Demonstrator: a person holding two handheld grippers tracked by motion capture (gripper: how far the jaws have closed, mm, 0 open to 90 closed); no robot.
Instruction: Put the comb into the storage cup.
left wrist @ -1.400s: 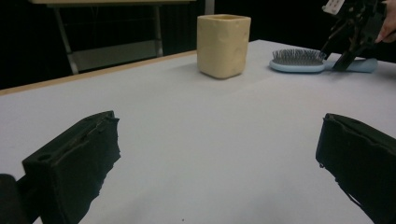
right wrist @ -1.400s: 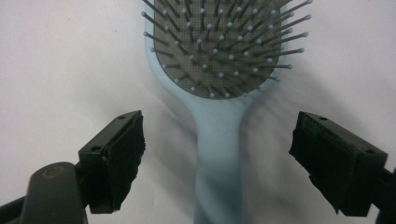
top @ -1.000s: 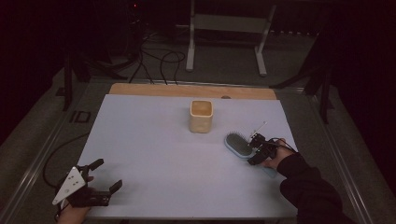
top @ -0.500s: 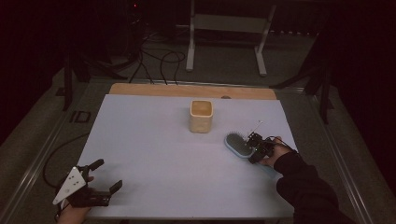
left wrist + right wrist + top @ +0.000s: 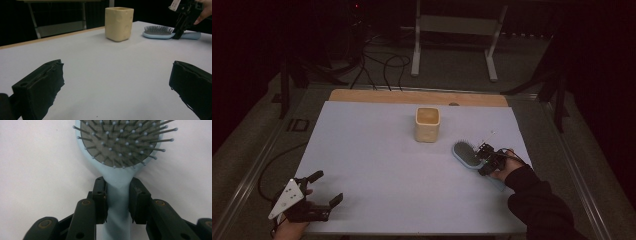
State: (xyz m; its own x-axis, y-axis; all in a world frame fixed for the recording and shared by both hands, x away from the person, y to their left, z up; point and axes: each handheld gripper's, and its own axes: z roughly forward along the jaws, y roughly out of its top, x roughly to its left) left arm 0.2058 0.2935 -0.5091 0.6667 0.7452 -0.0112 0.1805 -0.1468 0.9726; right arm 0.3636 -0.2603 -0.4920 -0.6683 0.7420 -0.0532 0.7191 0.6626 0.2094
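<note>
The right tongs (image 5: pixel 117 202) have just been closing and now pinch the neck of the pale blue hairbrush (image 5: pixel 120 150), which lies bristles up on the desk (image 5: pixel 377 165), to the right of the cream cup (image 5: pixel 427 124) and nearer the person.

Risks:
- The grip sits on the taper where neck widens into head; the pads may slide toward the handle on lifting.
- The heavier head may then droop or swing.
- A swing toward the cup could knock it.

The left tongs (image 5: pixel 117 85) stand wide and empty, near the desk corner well left of the cup.

The desk is covered white, with a wooden strip beyond the cup. The room is dark; cables (image 5: pixel 382 62) and a metal stand (image 5: pixel 454 30) lie behind.
</note>
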